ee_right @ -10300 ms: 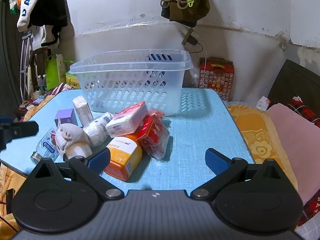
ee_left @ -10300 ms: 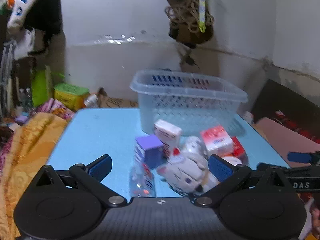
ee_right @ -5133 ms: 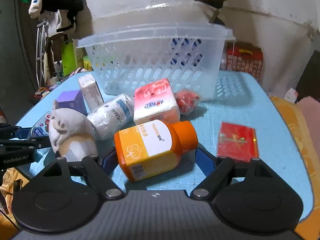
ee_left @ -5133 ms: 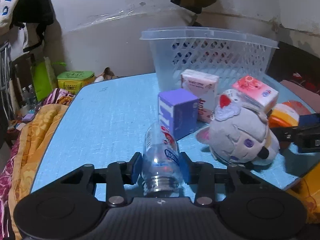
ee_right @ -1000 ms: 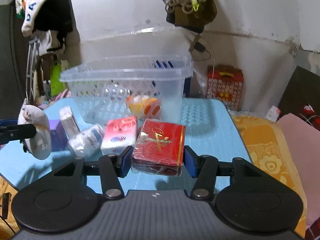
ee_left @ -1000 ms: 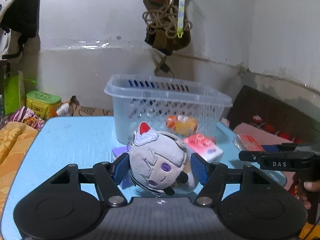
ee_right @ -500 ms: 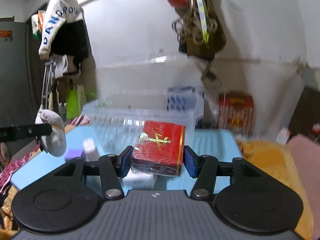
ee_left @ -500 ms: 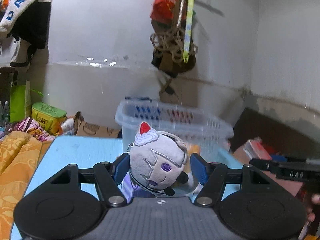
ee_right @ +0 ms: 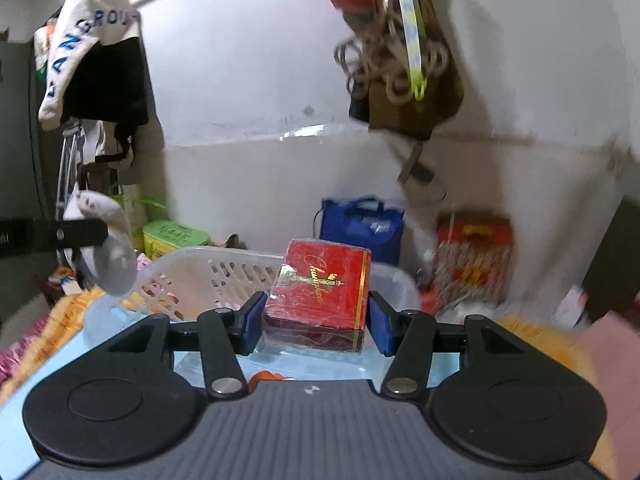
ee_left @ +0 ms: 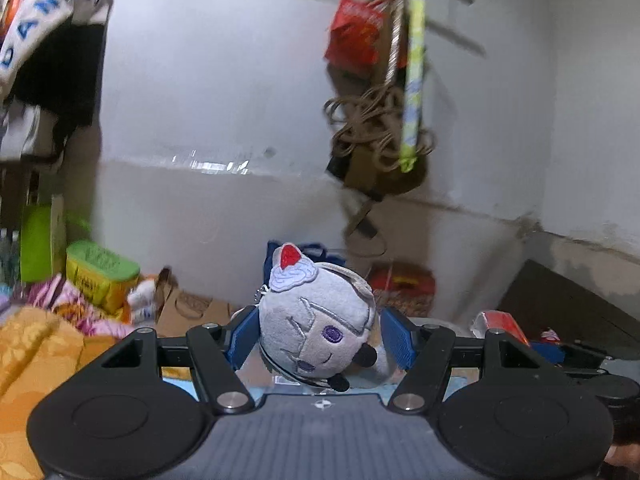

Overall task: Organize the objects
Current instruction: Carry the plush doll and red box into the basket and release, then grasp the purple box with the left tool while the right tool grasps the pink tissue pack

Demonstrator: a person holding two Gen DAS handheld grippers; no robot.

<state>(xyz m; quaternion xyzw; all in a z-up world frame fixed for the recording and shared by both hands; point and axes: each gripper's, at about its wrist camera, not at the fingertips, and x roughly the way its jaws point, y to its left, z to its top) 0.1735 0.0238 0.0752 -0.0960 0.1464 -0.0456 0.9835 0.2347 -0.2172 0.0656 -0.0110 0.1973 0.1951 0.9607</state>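
Observation:
My left gripper point(ee_left: 318, 340) is shut on a grey plush toy point(ee_left: 316, 320) with a strawberry on its head, held up in the air. In the right wrist view the same plush toy point(ee_right: 110, 256) hangs at the far left, above the rim of the clear plastic basket point(ee_right: 208, 272). My right gripper point(ee_right: 316, 322) is shut on a red wrapped packet point(ee_right: 320, 288) with gold lettering, raised over the near side of the basket. Something orange point(ee_right: 268, 376) shows low in the basket behind the gripper body.
A blue table point(ee_right: 24, 432) carries the basket. Behind stand a blue bag point(ee_right: 360, 224), a red patterned box point(ee_right: 472, 256) and a green tin point(ee_left: 100, 268). Ropes and a bag point(ee_left: 380, 144) hang on the white wall. Orange bedding point(ee_left: 36, 348) lies left.
Both grippers rose and moved toward the basket with their loads. The table and the items on it dropped out of the left wrist view; the basket now sits right under the red packet.

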